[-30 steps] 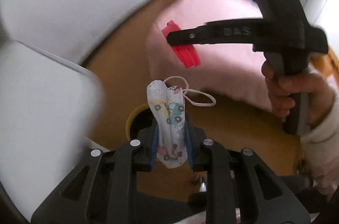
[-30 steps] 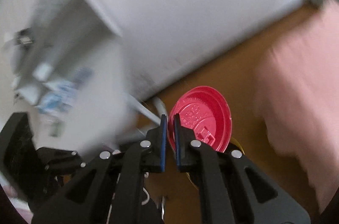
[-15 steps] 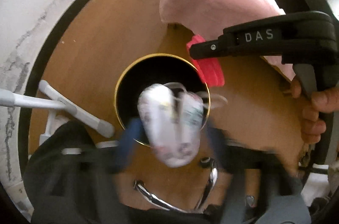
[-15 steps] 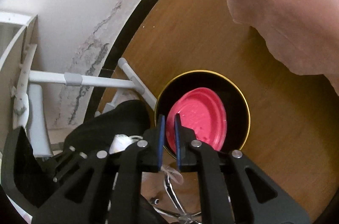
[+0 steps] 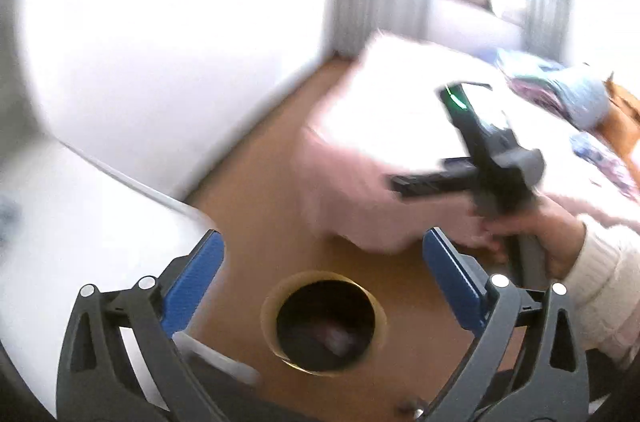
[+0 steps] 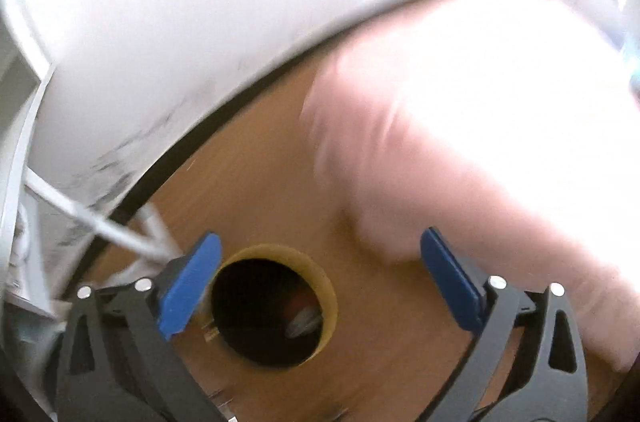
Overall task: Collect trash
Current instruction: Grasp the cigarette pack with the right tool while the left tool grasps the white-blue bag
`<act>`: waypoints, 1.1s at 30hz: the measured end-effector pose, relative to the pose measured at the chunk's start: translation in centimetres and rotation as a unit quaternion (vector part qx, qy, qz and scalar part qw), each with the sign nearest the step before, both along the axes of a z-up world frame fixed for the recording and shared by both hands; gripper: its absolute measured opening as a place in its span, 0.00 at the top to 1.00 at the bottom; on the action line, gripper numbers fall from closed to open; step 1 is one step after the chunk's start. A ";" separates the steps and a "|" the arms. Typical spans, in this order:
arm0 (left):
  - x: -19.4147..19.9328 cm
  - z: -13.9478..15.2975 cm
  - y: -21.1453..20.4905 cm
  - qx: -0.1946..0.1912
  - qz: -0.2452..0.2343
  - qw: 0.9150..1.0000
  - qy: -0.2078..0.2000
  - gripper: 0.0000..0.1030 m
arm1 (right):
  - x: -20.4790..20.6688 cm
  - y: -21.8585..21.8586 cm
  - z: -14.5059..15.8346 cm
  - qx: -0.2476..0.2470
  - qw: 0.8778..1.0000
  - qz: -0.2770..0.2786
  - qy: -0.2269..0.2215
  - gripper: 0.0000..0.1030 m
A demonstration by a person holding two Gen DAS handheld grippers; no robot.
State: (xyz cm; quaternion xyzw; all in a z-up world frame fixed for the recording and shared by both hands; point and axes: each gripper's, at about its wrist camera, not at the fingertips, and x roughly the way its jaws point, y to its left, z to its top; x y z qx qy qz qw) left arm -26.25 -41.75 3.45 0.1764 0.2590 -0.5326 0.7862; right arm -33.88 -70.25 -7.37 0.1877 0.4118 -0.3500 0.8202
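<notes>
Below both spread jaws, trash bin [image 5: 324, 322] [image 6: 276, 310].

Wood-look floor [image 5: 272, 190] around the bin [image 5: 325, 322] — smooth, warm brown, faintly grained, matt. The bin's rim looks like dull gold-toned metal, its inside black and unlit; what lies in it is too blurred to tell. Above the bin, pink bedding [image 6: 460, 150] — soft cloth, blown out by light. Left gripper [image 5: 324, 270]: matt dark plastic frame, finely textured blue pads [image 5: 196, 274], small shiny metal screws. Right gripper [image 6: 320, 278] has the same finish. Left of the bin, a painted wall [image 6: 168, 34], scuffed and grey-streaked low down.
</notes>
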 end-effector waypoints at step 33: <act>14.6 1.9 43.3 0.049 0.506 0.859 0.060 0.06 | 27.4 48.8 6.2 -0.038 0.681 0.730 0.043 0.33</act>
